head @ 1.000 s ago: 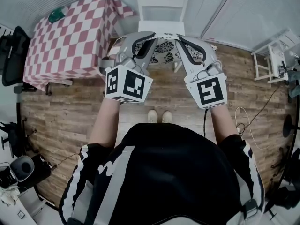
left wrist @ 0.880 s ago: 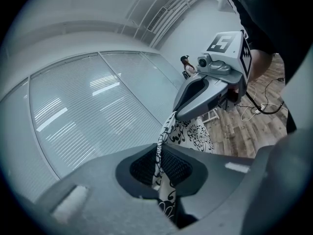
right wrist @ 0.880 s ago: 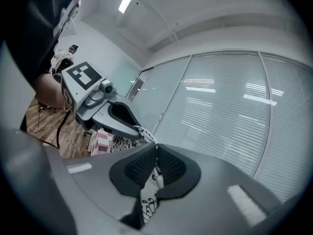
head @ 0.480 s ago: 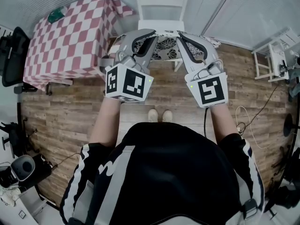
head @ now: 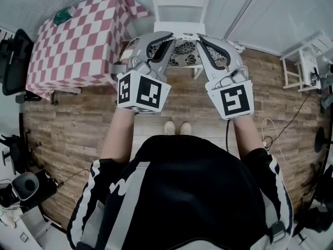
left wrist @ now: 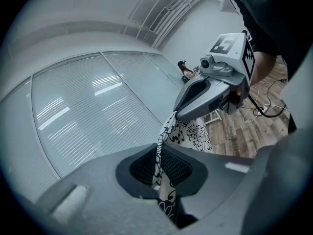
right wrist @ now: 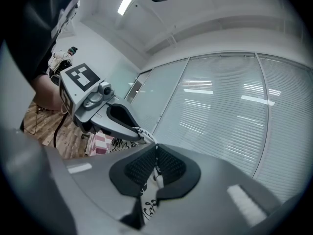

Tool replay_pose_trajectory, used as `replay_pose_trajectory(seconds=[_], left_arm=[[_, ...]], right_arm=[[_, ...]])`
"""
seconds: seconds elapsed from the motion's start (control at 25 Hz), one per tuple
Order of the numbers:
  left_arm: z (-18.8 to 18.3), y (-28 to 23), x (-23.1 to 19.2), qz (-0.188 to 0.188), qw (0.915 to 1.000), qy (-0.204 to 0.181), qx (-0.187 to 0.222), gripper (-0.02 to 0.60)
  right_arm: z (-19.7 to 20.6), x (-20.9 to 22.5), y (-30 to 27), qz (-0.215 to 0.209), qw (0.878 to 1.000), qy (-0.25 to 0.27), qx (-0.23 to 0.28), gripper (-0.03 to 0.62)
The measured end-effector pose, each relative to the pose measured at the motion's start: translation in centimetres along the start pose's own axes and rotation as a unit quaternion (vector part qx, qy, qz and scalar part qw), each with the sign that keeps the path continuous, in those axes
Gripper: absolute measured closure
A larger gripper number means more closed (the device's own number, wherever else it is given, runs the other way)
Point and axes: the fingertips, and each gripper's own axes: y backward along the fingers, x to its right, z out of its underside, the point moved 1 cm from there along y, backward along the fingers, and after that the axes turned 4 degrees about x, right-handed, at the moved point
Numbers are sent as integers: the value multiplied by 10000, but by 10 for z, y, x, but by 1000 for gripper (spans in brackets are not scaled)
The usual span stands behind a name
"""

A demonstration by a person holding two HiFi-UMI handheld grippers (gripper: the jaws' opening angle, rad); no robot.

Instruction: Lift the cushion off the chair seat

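Observation:
The cushion (head: 185, 52), white with a black flower print, hangs between my two grippers in front of the white chair (head: 178, 8). My left gripper (head: 167, 38) is shut on its left edge. In the left gripper view the fabric (left wrist: 193, 134) runs out from between my left gripper's (left wrist: 159, 164) jaws toward the right gripper (left wrist: 211, 89). My right gripper (head: 201, 39) is shut on the other edge. In the right gripper view a strip of the printed cloth (right wrist: 138, 130) is pinched in my right gripper (right wrist: 155, 168), with the left gripper (right wrist: 105, 114) opposite.
A table with a pink-and-white chequered cloth (head: 78, 35) stands left of the chair. A black office chair (head: 13, 61) is at the far left and a white stand (head: 304, 61) at the right. Cables (head: 276, 134) lie on the wood floor.
The cushion's printed cloth shows slightly higher between the grippers than a second ago. Both grippers have held their places and stayed shut on it.

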Motion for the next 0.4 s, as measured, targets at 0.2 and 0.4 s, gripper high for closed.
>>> replay_pose_trajectory(seconds=[0.2, 0.4], left_arm=[[-2, 1, 1, -34, 10000, 11, 6, 563], [-1, -2, 1, -50, 10000, 0, -3, 564]], right_arm=[[-1, 0, 2, -8, 10000, -6, 19, 583], [1, 1, 1, -7, 10000, -36, 18, 583]])
